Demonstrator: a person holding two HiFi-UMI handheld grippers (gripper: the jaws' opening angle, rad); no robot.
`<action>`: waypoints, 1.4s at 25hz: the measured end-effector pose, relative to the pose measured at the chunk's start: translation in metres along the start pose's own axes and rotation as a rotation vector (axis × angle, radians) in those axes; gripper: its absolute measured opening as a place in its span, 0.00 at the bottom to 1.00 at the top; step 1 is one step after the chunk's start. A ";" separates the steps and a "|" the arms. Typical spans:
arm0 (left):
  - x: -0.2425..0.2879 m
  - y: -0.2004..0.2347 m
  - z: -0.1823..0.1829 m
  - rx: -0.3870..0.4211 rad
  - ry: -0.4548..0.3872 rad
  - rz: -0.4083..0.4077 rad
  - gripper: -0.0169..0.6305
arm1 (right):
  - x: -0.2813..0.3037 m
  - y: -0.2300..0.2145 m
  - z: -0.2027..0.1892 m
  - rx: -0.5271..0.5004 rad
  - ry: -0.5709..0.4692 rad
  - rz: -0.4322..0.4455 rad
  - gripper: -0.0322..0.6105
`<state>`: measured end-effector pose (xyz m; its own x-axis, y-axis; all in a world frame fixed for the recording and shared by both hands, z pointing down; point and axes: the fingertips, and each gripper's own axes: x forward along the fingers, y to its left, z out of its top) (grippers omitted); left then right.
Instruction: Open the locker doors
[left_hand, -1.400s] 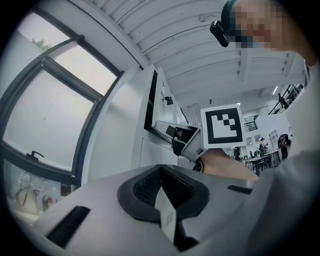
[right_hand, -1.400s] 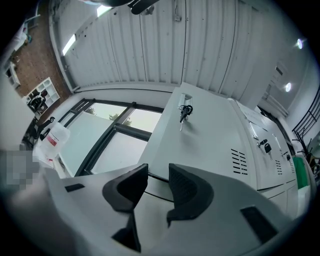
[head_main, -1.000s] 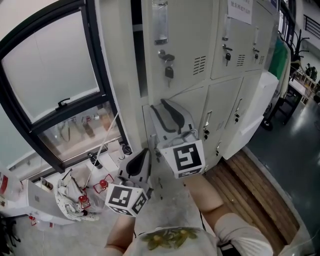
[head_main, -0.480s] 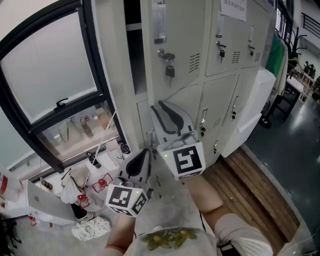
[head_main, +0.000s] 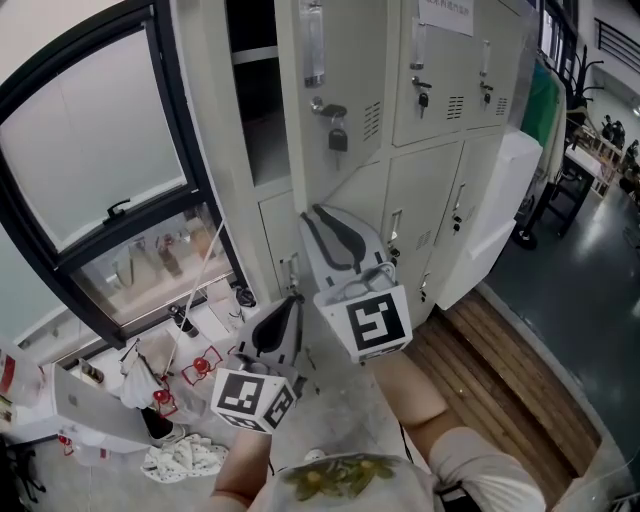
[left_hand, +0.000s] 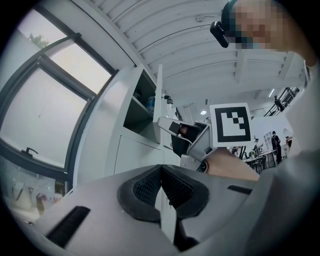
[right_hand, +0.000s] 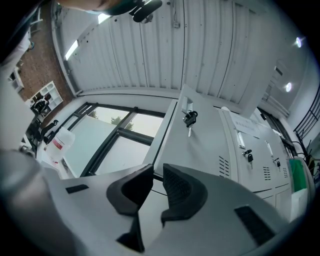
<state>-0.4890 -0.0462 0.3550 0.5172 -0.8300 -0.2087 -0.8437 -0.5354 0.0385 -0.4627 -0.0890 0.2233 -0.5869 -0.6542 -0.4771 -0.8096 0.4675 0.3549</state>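
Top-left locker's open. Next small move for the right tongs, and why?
Probably reopen the right tongs and ease them toward the handle of the closed lower door just ahead. Their jaws have just been closing on nothing, the upper door already stands open, and the lower doors are shut.

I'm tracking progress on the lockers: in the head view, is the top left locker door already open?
Yes, the top left locker door stands swung out, baring the dark compartment and its shelf.
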 end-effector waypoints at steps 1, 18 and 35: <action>0.000 -0.003 0.000 0.000 0.000 -0.003 0.07 | -0.003 -0.001 0.001 0.001 0.000 -0.001 0.16; 0.001 -0.041 0.002 -0.001 -0.010 -0.047 0.07 | -0.037 -0.020 0.012 -0.019 0.015 -0.029 0.14; 0.012 -0.084 0.001 -0.001 -0.011 -0.146 0.07 | -0.073 -0.048 0.020 -0.070 0.043 -0.085 0.13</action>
<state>-0.4119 -0.0106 0.3483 0.6332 -0.7412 -0.2229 -0.7591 -0.6509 0.0078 -0.3812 -0.0518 0.2253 -0.5138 -0.7155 -0.4733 -0.8531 0.3676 0.3703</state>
